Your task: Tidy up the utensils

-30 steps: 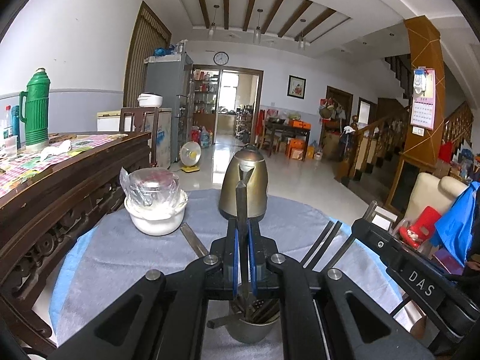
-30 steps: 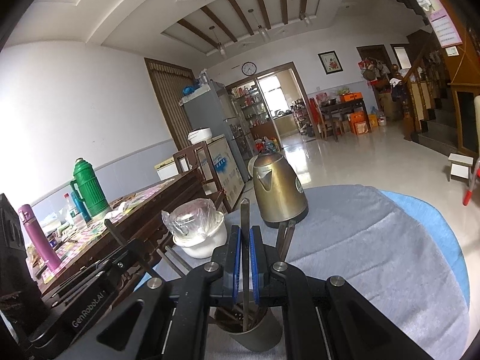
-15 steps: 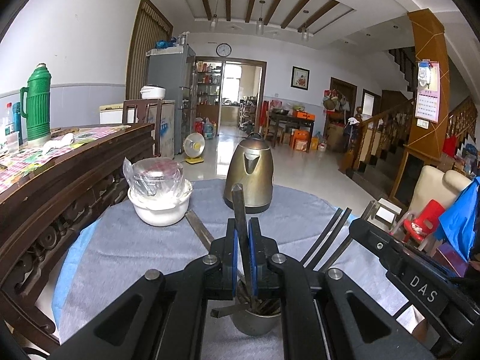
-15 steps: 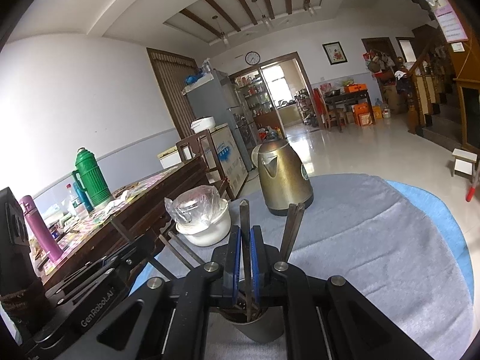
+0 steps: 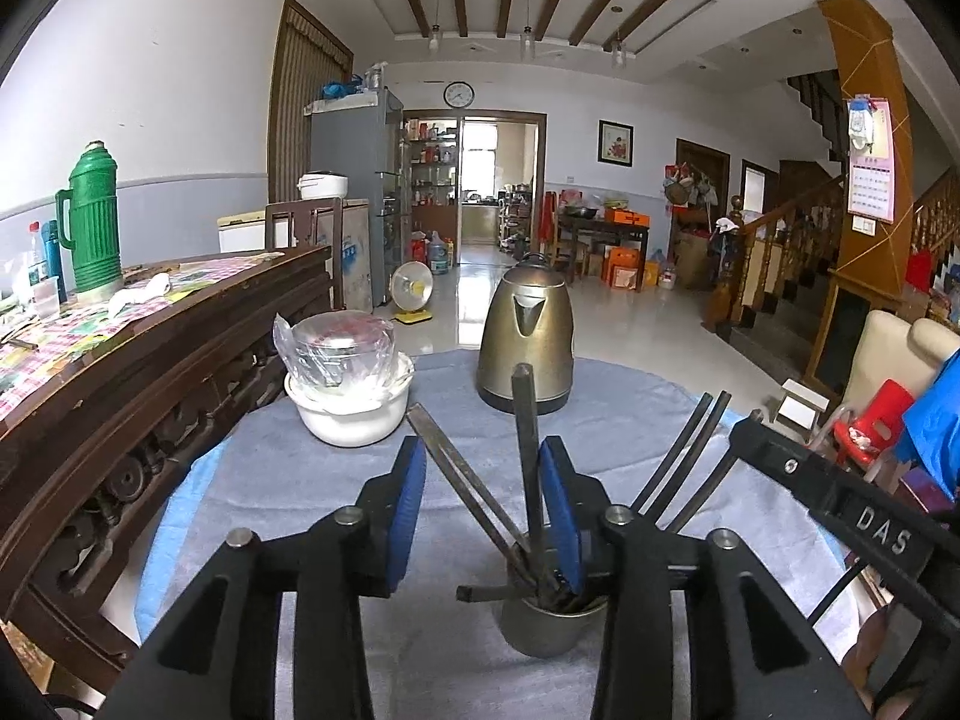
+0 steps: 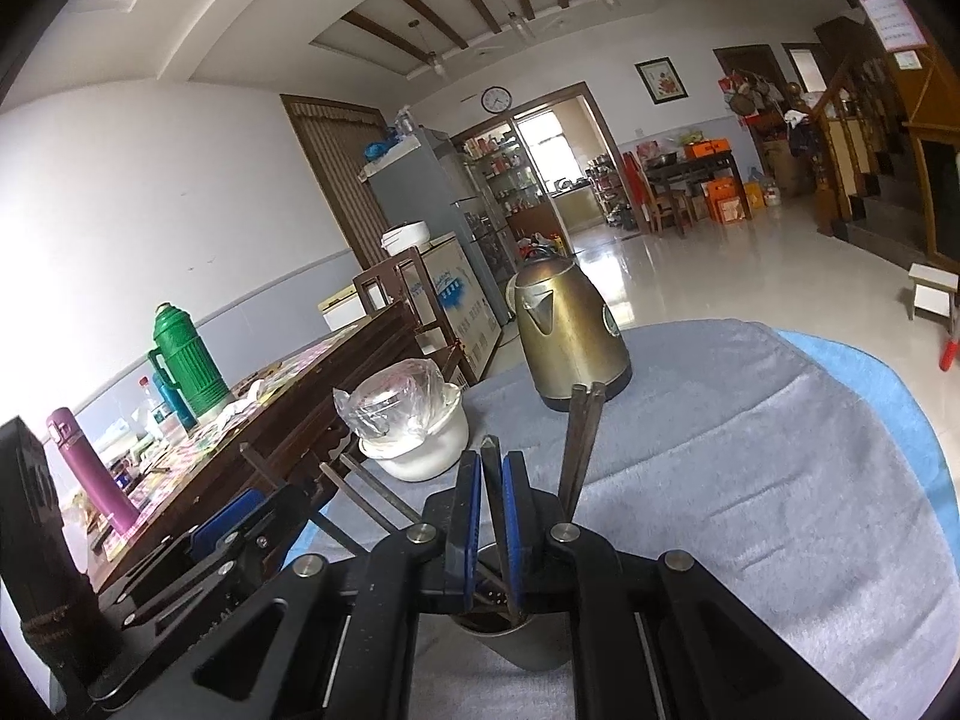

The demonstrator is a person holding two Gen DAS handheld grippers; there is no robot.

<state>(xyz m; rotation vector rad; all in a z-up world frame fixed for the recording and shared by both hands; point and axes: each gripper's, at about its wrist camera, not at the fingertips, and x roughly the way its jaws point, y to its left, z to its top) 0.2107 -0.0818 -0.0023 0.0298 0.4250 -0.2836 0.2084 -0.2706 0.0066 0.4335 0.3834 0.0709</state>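
Note:
A small metal cup (image 5: 543, 624) stands on the grey-clothed table right under both grippers, holding several dark utensils that lean outward. My left gripper (image 5: 483, 501) is open; one upright utensil (image 5: 525, 438) stands free between its blue pads, close to the right pad. My right gripper (image 6: 492, 510) is shut on a dark utensil handle (image 6: 491, 456) whose lower end is in the cup (image 6: 516, 642). Two more handles (image 6: 582, 438) lean right of it. The other gripper's body (image 5: 852, 516) shows at the right of the left wrist view.
A brass kettle (image 5: 528, 342) stands at the table's far side. A white bowl with a plastic-wrapped lid (image 5: 348, 372) sits to its left. A dark wooden sideboard (image 5: 150, 348) with a green thermos (image 5: 93, 222) runs along the left. Grey cloth (image 6: 750, 480) extends right.
My left gripper has opened and let go of the upright utensil, which now stands in the cup. My right gripper stays shut on its utensil and has sunk slightly.

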